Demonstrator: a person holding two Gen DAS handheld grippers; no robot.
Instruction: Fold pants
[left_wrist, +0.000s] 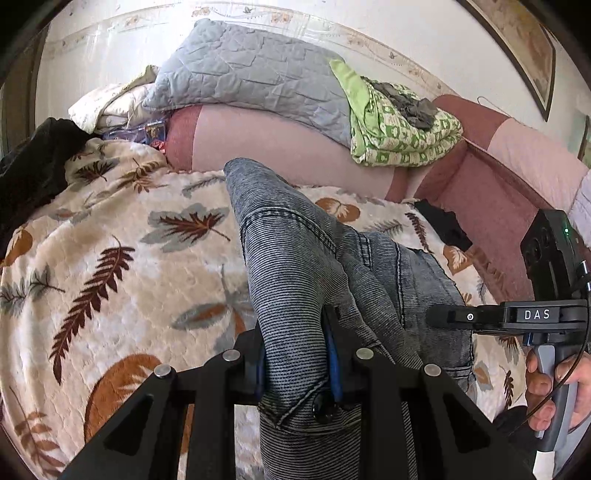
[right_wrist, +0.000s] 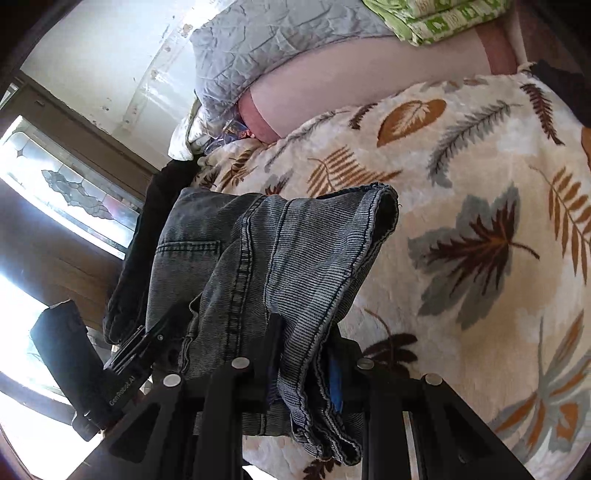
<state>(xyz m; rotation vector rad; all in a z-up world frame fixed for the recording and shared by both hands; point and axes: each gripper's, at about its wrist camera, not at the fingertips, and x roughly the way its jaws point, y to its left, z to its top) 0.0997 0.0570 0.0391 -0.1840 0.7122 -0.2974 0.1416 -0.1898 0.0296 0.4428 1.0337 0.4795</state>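
Jaws of my left gripper are clenched on a bunched fold of the pants, and my right gripper has its jaws clamped on a hemmed edge of the same denim. I hold the pants up off the bed, slung between both grippers, with cloth draped forward over each. From the left view the long axis runs away from me toward the sofa back; the far tip points up and away. My right hand sits just beside the left. Which end each gripper holds, waist or cuffs, I probably can't settle from these warped views.
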